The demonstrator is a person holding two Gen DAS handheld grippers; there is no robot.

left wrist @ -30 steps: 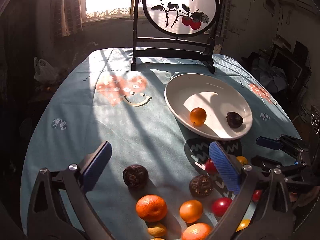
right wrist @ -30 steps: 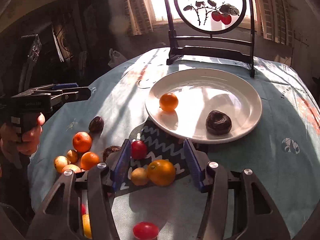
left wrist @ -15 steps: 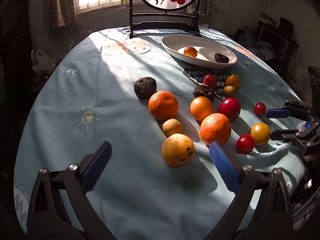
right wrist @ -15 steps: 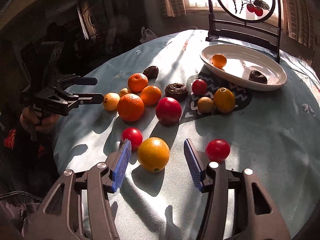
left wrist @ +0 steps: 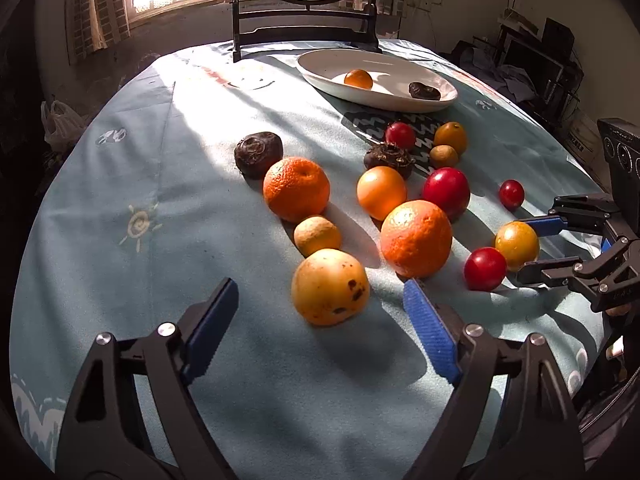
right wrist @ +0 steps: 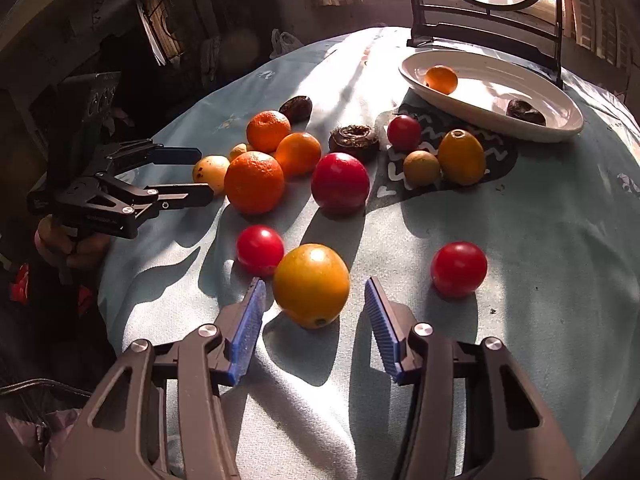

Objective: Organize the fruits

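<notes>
Several fruits lie loose on the blue tablecloth. My left gripper (left wrist: pixel 320 312) is open, its jaws either side of a spotted yellow fruit (left wrist: pixel 330 287), not touching it. My right gripper (right wrist: pixel 314 308) is open around a yellow-orange fruit (right wrist: pixel 311 284), apart from it. Each gripper shows in the other view: the left gripper (right wrist: pixel 196 172) and the right gripper (left wrist: pixel 532 246). A white plate (left wrist: pixel 384 96) at the back holds a small orange (left wrist: pixel 358 79) and a dark wrinkled fruit (left wrist: pixel 424 91). It also shows in the right wrist view (right wrist: pixel 500 120).
A large orange (left wrist: pixel 416 238), a mandarin (left wrist: pixel 297 189), red tomatoes (left wrist: pixel 485 269) and dark fruits (left wrist: pixel 258 154) crowd the table's middle. A red tomato (right wrist: pixel 459 269) sits right of my right gripper. A black-framed painted screen (left wrist: pixel 304 12) stands behind the plate.
Both grippers have drawn back from near the plate to the table's near edge and come down low. Each open gripper has closed in on a fruit at the front.
</notes>
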